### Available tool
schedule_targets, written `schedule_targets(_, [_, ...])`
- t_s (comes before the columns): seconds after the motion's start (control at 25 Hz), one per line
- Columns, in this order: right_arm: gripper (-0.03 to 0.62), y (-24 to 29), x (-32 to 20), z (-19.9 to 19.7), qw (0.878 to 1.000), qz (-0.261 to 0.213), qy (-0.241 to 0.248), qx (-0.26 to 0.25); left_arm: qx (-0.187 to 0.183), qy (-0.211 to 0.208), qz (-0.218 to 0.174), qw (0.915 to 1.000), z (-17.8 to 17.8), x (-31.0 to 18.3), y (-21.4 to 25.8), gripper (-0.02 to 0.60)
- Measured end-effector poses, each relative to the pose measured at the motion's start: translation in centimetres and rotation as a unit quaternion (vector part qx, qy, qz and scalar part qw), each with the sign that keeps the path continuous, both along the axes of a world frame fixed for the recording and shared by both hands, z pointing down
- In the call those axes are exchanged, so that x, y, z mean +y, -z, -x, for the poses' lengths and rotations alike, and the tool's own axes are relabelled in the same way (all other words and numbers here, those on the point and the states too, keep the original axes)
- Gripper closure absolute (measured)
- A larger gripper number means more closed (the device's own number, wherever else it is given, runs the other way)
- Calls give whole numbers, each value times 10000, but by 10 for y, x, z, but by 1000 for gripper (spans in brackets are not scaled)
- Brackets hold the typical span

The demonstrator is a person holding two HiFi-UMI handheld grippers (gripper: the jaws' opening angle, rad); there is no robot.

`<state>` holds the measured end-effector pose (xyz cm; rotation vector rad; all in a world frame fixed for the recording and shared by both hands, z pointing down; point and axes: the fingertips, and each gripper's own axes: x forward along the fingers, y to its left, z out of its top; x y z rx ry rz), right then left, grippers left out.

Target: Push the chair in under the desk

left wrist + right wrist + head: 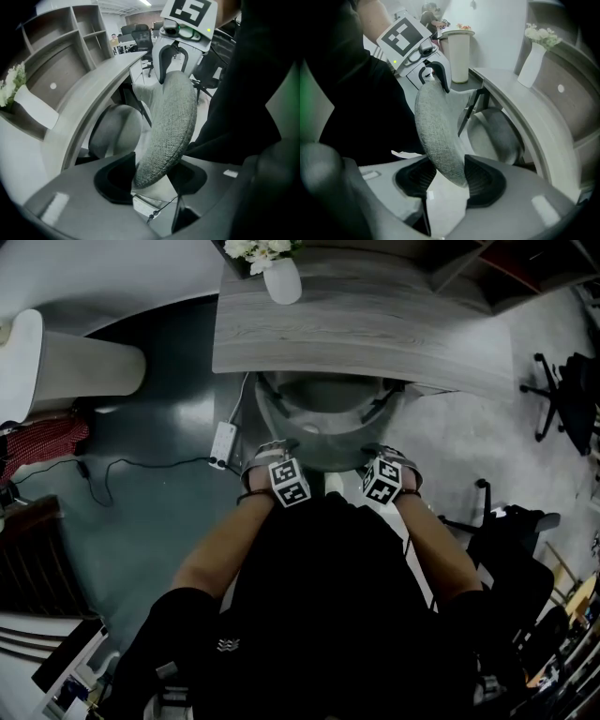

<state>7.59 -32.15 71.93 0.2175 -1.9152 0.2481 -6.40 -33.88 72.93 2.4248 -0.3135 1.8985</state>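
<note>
Tabletop (375, 324): curved, grey wood grain.
Chair (328, 442): grey fabric, seat tucked under the tabletop, backrest (171, 122) just outside its edge, right in front of the person.
Left claw (150, 180): jaws spread apart, backrest rim standing between them, left end.
Right claw (450, 178): jaws likewise apart astride the rim, right end.
Vase (283, 282): white, on the tabletop, holding pale flowers (258, 249).
Power strip (223, 444): white, on the floor left of the chair.
</note>
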Motion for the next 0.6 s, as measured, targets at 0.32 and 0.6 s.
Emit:
schedule_targets(0.32, [411,33,1,-7,9997,21,-125,-209,488,775,17,9958,10,2,29,365])
schedule_targets(0.6, [413,75,-26,-10,9847,-291,-1220,-1211,1404,1856,-61,9725,19,0,73,393])
